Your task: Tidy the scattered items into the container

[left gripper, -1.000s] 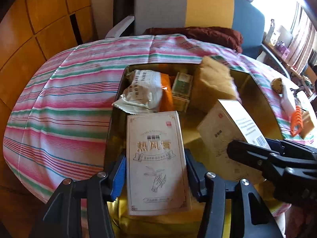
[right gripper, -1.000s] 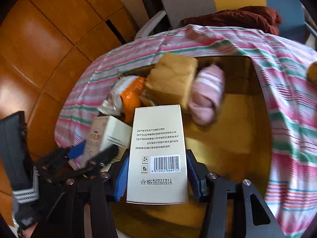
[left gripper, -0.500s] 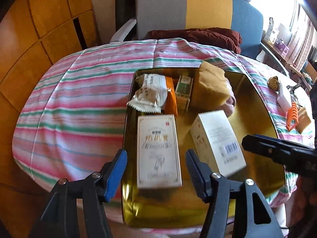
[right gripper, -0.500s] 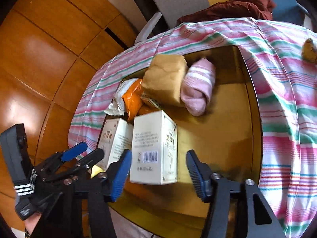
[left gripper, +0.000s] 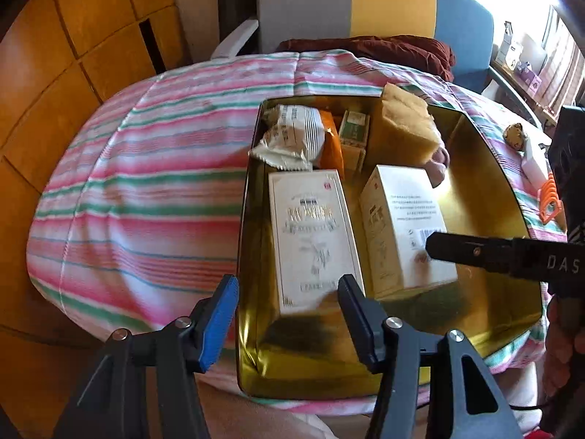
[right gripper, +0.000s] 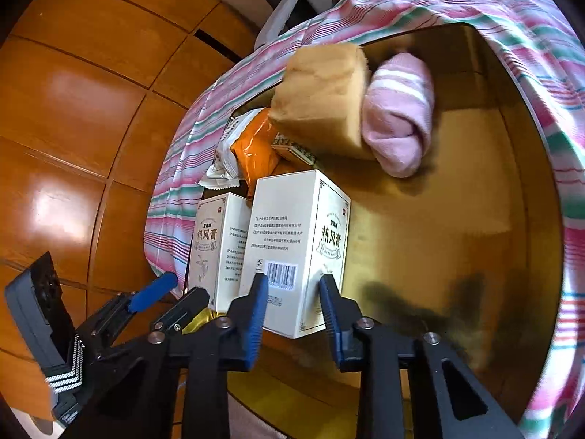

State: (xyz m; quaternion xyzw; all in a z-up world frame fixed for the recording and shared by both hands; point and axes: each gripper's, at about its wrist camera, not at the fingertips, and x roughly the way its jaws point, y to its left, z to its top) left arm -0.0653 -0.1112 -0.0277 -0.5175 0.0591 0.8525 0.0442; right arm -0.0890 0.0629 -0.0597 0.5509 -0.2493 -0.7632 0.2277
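Note:
A gold tin (left gripper: 508, 197) sits on a striped cloth. In it lie two white boxes, the left box (left gripper: 314, 234) flat and the right box (left gripper: 402, 226) (right gripper: 296, 248) on its side. Behind them are a beige block (right gripper: 321, 98), a rolled pink sock (right gripper: 398, 117), a white packet (left gripper: 292, 135), an orange packet (right gripper: 256, 150) and a small green box (left gripper: 353, 135). My left gripper (left gripper: 289, 300) hangs open over the tin's near left rim, holding nothing. My right gripper (right gripper: 292, 296) is open with a narrow gap, just short of the right box.
The striped cloth (left gripper: 146, 190) covers a round table above a wooden floor (right gripper: 91, 109). A chair (left gripper: 347, 3) with a maroon cloth (left gripper: 384, 45) stands behind. An orange clip (left gripper: 548, 201) and a small brown object (left gripper: 513, 135) lie right of the tin.
Both grippers let go of their white boxes, which now rest in the tin, and drew back toward the near rim. The right gripper's fingers have since come closer together.

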